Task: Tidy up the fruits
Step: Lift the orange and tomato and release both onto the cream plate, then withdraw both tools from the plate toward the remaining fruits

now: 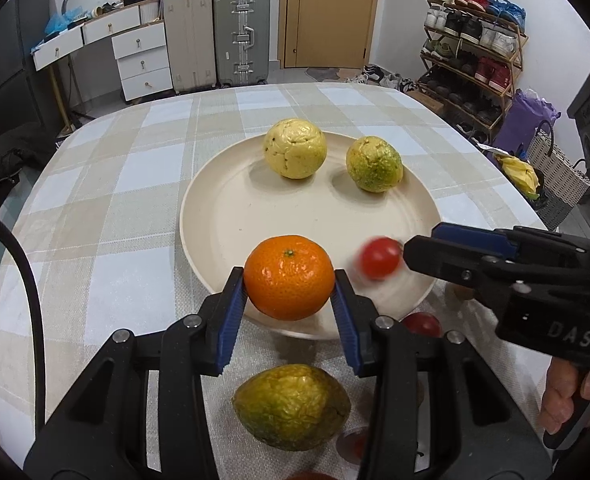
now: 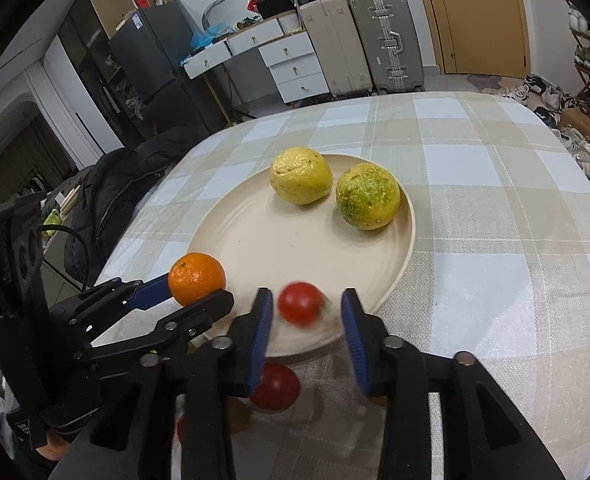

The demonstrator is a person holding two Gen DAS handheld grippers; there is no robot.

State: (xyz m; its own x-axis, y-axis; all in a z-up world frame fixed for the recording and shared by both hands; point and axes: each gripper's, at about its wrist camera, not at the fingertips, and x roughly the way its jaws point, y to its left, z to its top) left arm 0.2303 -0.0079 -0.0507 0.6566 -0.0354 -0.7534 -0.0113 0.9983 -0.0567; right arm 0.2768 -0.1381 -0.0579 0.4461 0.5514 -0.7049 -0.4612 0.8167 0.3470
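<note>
My left gripper is shut on an orange tangerine and holds it over the near rim of a cream plate. My right gripper is open; a blurred red cherry tomato sits between its fingers over the plate's near edge, free of both pads. Two yellow-green wrinkled fruits rest on the far part of the plate. Another yellow-green fruit and a second red tomato lie on the cloth in front of the plate.
The table has a checked beige and white tablecloth. More small red fruit lies under the left gripper. A dark jacket hangs by the table's left edge. Suitcases, drawers and a shoe rack stand beyond the table.
</note>
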